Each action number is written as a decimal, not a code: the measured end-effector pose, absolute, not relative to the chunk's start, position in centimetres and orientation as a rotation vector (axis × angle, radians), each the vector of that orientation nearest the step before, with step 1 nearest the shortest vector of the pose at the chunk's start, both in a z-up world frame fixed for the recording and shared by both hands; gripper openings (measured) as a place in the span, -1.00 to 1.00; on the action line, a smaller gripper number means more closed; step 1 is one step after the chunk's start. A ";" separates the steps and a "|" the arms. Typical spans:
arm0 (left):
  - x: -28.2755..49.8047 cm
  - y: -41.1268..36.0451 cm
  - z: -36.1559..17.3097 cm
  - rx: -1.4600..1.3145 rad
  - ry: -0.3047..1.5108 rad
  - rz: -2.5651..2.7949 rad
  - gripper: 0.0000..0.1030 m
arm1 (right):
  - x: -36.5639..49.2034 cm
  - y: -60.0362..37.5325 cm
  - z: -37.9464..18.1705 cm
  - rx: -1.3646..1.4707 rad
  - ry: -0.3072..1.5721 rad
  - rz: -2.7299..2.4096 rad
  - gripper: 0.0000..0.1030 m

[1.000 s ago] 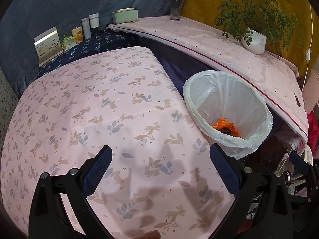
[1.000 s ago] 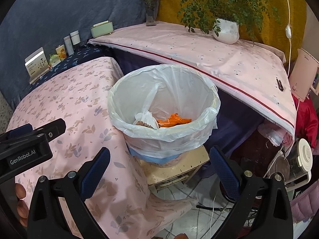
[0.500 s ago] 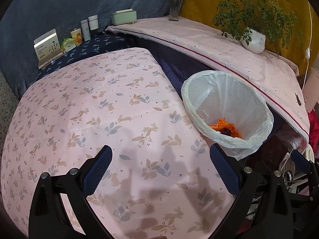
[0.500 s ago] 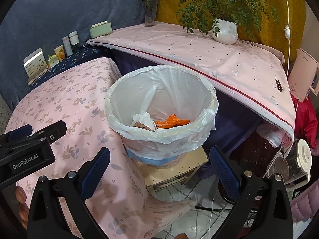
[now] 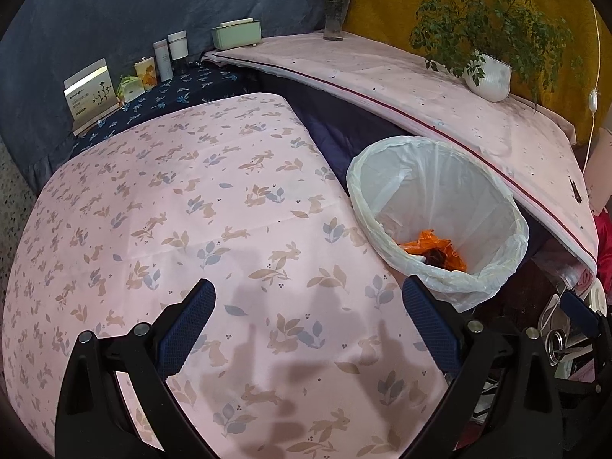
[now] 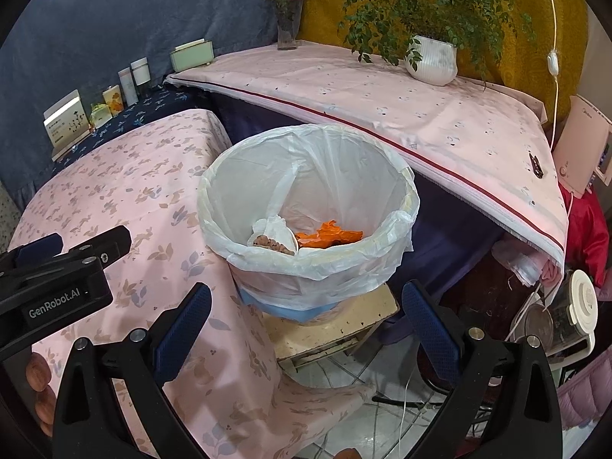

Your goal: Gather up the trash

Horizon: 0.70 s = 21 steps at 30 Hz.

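Note:
A waste bin lined with a white plastic bag point(image 5: 493, 271) point(image 6: 386, 260) stands on a low stool beside the pink rabbit-print table point(image 5: 191, 210) point(image 6: 126, 191). Inside the bin lie an orange wrapper point(image 5: 436, 244) point(image 6: 329, 235), a crumpled white tissue point(image 6: 273, 229) and some brown scraps point(image 6: 273, 245). My left gripper point(image 5: 308, 323) hovers open over the table's near part, with nothing between its fingers. My right gripper point(image 6: 306, 323) is open and empty just in front of the bin, above the stool. The left gripper's black body point(image 6: 57, 287) shows at the left of the right wrist view.
Along the back of the table stand a card holder point(image 5: 91, 93), small jars and bottles point(image 5: 168, 53) and a green box point(image 5: 237, 34). A second pink-covered table point(image 5: 440, 107) holds a flower vase point(image 5: 336, 11) and a potted plant point(image 5: 489, 76). A kettle point(image 6: 566, 313) and clutter sit low right.
Both views have drifted slightly; the bin sits a little lower and nearer in the right wrist view. Both grippers remain open and empty.

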<state>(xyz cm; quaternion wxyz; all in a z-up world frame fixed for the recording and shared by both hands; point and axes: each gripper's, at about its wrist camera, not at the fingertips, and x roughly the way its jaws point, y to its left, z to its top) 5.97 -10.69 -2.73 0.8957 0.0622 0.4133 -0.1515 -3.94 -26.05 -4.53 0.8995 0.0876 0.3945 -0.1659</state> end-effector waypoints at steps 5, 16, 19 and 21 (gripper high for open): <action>6.1 -10.9 -2.7 0.134 0.858 -0.320 0.82 | -3.8 -26.4 -4.5 0.181 0.818 -0.345 0.87; 6.5 -11.7 -2.3 0.149 0.851 -0.330 0.82 | -3.2 -26.9 -4.4 0.171 0.818 -0.352 0.87; 6.8 -11.8 -2.4 0.150 0.854 -0.329 0.82 | -3.0 -26.8 -4.5 0.169 0.821 -0.355 0.87; 6.8 -11.8 -2.5 0.151 0.852 -0.332 0.82 | -2.9 -27.0 -4.5 0.168 0.823 -0.357 0.87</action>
